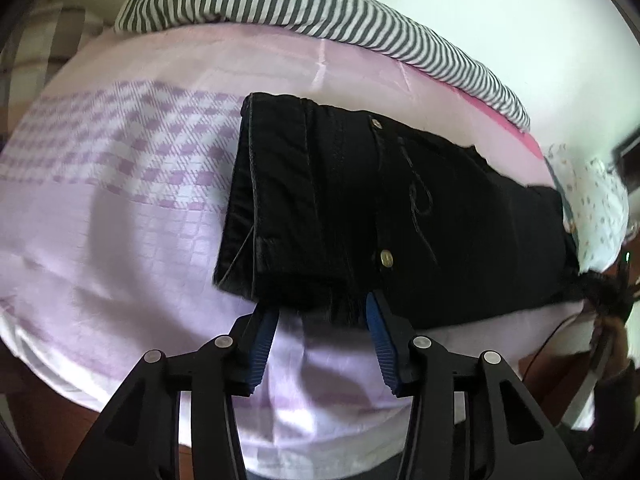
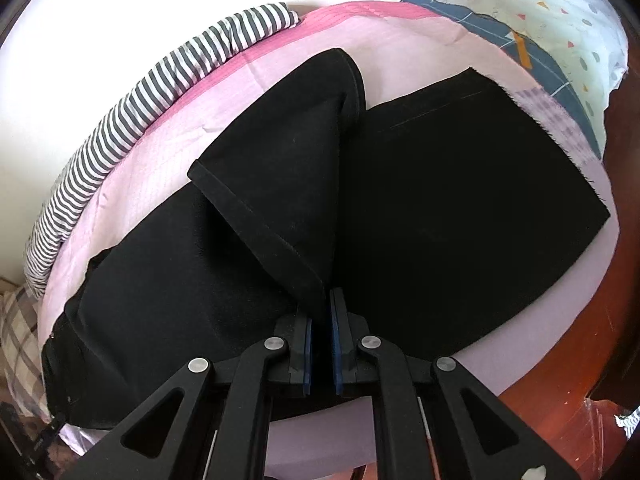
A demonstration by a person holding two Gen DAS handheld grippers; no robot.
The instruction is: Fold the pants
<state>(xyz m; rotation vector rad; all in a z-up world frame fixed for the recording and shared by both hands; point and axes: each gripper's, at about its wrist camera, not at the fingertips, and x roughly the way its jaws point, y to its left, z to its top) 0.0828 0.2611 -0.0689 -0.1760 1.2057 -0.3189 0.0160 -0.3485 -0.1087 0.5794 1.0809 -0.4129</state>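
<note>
Black pants (image 1: 400,216) lie on a pink-and-lilac bed sheet (image 1: 120,220). In the left wrist view the waistband end with two metal buttons faces me. My left gripper (image 1: 320,312) is open, its blue pads (image 1: 262,344) straddling the near waistband edge without closing on it. In the right wrist view the pants (image 2: 460,184) spread across the sheet (image 2: 256,68), and one leg hem (image 2: 276,200) is lifted and folded back over the rest. My right gripper (image 2: 322,308) is shut on that hem's corner.
A grey-and-white striped blanket (image 1: 320,12) runs along the far side of the bed, also in the right wrist view (image 2: 132,104). A dotted white pillow (image 2: 540,4) lies at the far right. Wooden floor (image 2: 580,344) shows beyond the bed edge.
</note>
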